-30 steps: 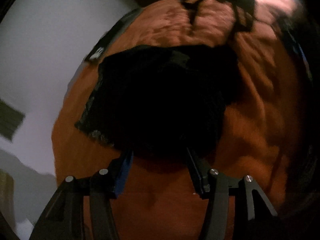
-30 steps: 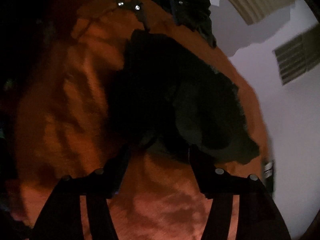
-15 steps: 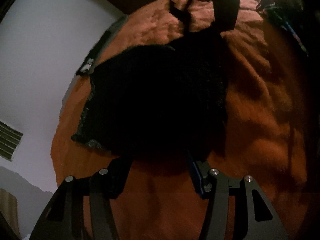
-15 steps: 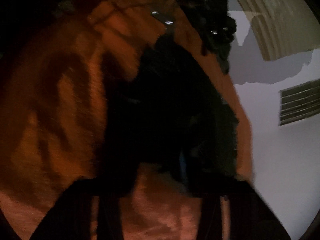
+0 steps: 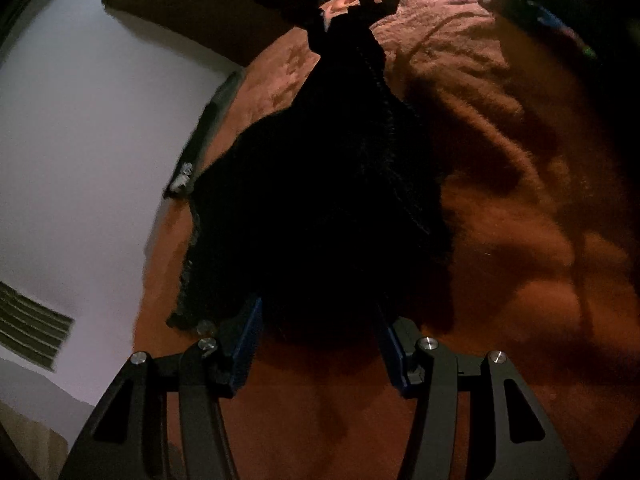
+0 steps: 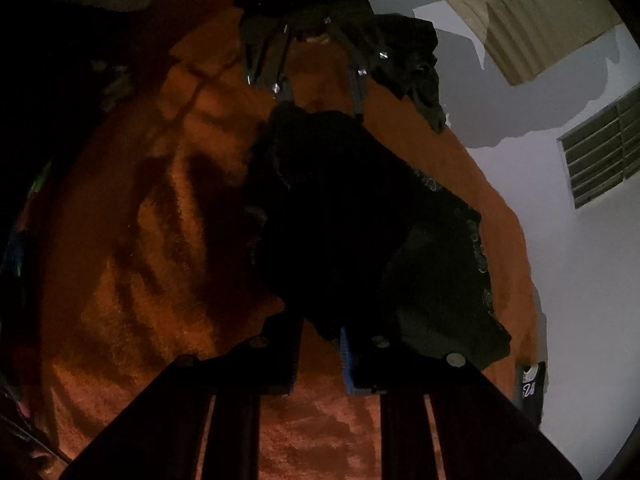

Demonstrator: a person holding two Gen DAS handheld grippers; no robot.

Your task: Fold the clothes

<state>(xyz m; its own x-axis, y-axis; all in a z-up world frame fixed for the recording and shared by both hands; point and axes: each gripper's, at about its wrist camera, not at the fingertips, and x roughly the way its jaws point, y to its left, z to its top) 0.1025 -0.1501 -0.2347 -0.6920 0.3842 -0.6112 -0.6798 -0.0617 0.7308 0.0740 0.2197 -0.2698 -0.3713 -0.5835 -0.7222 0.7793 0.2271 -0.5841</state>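
A black garment [image 5: 320, 200] lies on an orange blanket [image 5: 500, 240]. Its far end is drawn up into a peak where my right gripper [image 5: 344, 28] pinches it. In the right wrist view the right gripper [image 6: 320, 344] has its jaws closing, with a bunch of the black garment [image 6: 340, 220] caught between the blue pads. My left gripper [image 5: 316, 328] stands wide apart at the garment's near edge; the cloth covers its tips, but the pads do not press on it. From the right wrist view the left gripper [image 6: 320, 100] is seen open at the garment's other end.
A second dark garment [image 6: 416, 68] lies crumpled by the bed's edge behind the left gripper. A pale wall [image 5: 80, 140] with a vent [image 6: 600, 148] runs along that side. A dark strip [image 5: 200, 148] lies on the bed edge. Coloured cloth [image 5: 540, 12] sits at the far corner.
The right gripper has closed on the garment's edge and lifted, pulling the cloth up into a peak. The left gripper has rolled a little and stayed wide.
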